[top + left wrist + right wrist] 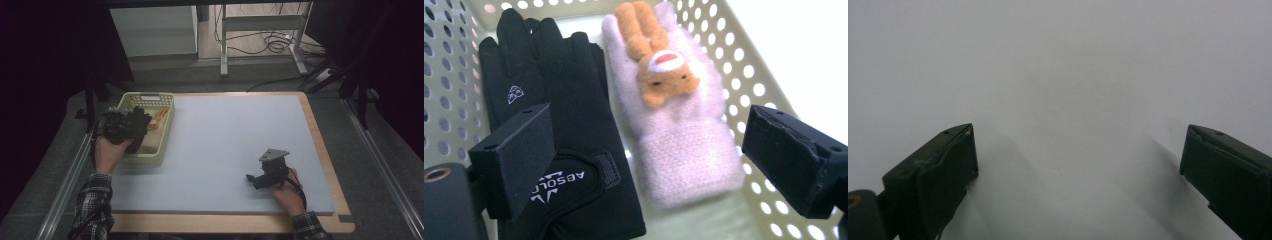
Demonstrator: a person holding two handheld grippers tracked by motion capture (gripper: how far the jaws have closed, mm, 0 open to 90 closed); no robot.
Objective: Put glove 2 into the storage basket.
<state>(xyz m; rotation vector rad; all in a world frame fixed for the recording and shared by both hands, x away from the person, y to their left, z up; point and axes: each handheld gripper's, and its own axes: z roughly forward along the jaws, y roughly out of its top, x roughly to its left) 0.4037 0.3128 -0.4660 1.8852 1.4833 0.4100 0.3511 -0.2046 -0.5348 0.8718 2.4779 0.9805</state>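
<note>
I've got the left gripper (pixel 644 160) hovering over the basket (pixel 744 65), jaws wide apart, nothing clamped; black glove (pixel 564 115) & pink bear glove (pixel 679 130) lie side by side inside. Right gripper (pixel 1075 165) rests released on the bare mat (pixel 1063 60). Looks like both gloves are stowed, so prob. little left but pulling my left hand out.

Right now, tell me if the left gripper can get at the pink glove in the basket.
Probably yes. The left gripper hangs over the basket with its jaws wide apart and nothing between them. The pink glove lies flat and uncovered beside the black glove, right ahead of the jaws.
</note>
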